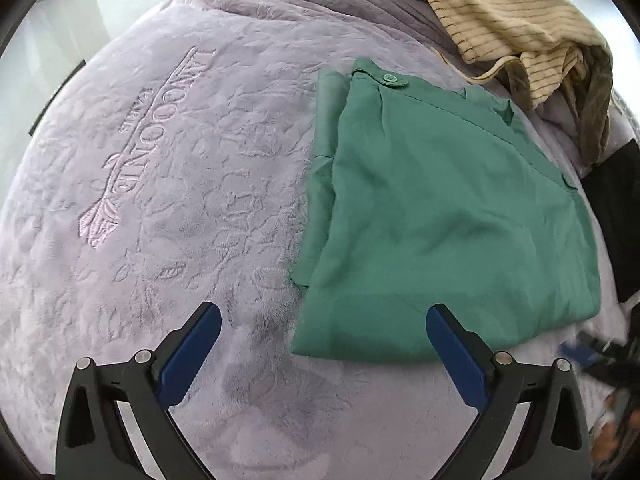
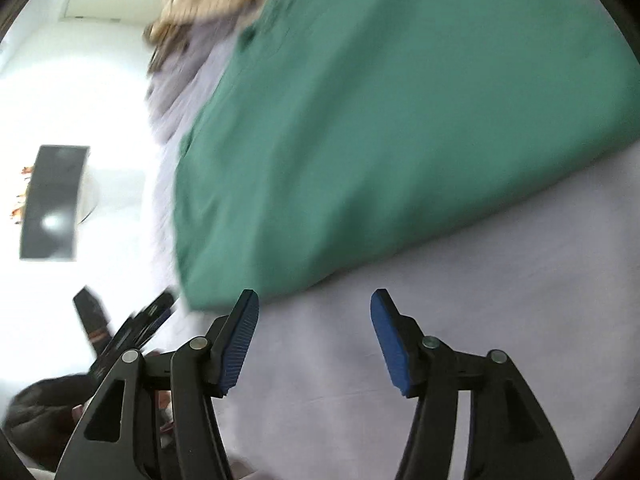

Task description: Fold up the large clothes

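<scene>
A bed covered by a plush lilac blanket [image 1: 168,200], its pile embossed with a leaf pattern and stitched lettering, carries the clothes. A folded green garment [image 1: 440,220], a buttoned tab at its far edge, lies flat on the blanket right of the lettering. Beyond it, at the bed's far side, a cream striped garment [image 1: 520,20] sits in a loose heap with a darker brown piece. The right wrist view is blurred.
</scene>
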Available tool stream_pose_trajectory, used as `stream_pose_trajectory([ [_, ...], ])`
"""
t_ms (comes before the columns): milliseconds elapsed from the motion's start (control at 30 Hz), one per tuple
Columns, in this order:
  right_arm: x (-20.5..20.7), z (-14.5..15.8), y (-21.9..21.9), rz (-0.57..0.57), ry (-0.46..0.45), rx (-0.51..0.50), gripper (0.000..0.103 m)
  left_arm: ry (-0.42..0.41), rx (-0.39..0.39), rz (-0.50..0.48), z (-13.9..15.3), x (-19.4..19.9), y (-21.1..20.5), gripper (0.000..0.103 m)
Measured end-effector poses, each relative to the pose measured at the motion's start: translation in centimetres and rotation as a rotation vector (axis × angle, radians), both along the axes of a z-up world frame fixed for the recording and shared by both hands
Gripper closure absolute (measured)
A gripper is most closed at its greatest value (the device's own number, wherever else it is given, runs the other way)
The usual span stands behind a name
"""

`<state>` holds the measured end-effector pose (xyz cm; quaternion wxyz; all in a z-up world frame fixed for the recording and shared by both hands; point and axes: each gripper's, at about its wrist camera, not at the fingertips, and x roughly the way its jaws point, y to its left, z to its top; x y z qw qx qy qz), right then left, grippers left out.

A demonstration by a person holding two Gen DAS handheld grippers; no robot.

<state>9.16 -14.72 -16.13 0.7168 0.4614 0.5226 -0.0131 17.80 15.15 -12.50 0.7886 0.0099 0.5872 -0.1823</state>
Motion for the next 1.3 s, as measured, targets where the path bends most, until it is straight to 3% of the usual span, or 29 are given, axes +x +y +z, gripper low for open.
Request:
stream_pose_trajectory([
  [100,2.8,-3.5,4.1,-0.009,0.010,0.174,0.041,0.043,-0.057,-0.026,-0.7,0.8,0.0,0.017],
  [200,4.6,-5.7,6.4,-0.063,0.003,0.268,0.041,0.081,-0.124,-0.059,-1.4,1.4,-0.4,0.028],
  [300,5.4,-6.5,7.4,-0.120,-0.007,0.288,0.043,0.115,-0.157,-0.103,-2.1,1.8,-1.3,0.057],
  [333,5.8,-6.6,7.3,-0.141,-0.014,0.295,0.056,0.125,-0.153,-0.119,-2.4,1.8,-1.7,0.083],
  [367,6.3,-6.7,7.3,-0.150,-0.008,0.299,0.094,0.131,-0.157,-0.132,-2.5,1.9,-1.8,0.099],
  [433,7.1,-6.2,6.8,-0.144,0.001,0.284,0.096,0.125,-0.222,-0.136,-1.5,1.8,-1.6,0.099],
  [533,7.0,-3.4,6.8,-0.080,-0.067,0.235,0.097,0.070,-0.268,-0.177,0.8,0.8,-0.9,0.099],
  [600,6.6,-3.1,7.4,-0.041,-0.036,0.178,0.098,0.072,-0.250,-0.202,0.5,0.0,-0.6,0.099],
  [700,6.5,-5.7,8.3,-0.037,0.050,0.163,0.098,0.104,-0.166,-0.208,-2.3,-0.7,-0.7,0.099],
  [800,6.7,-7.4,8.8,-0.044,0.089,0.168,0.098,0.150,-0.163,-0.168,-4.6,-1.1,0.4,0.099],
  [1000,6.2,-5.0,8.8,0.074,0.097,0.157,0.096,0.119,-0.154,-0.135,-2.1,-2.0,2.7,0.098],
  [1133,5.7,0.3,7.4,0.137,0.008,-0.050,0.096,0.055,-0.167,-0.102,1.2,-1.0,3.7,0.098],
  [1200,5.9,2.6,5.4,0.096,-0.016,-0.197,0.096,0.015,-0.179,-0.094,2.3,-0.3,2.8,0.098],
  [1300,6.2,3.4,2.0,0.005,0.002,-0.296,0.096,-0.022,-0.183,-0.090,2.2,1.3,0.5,0.098],
])
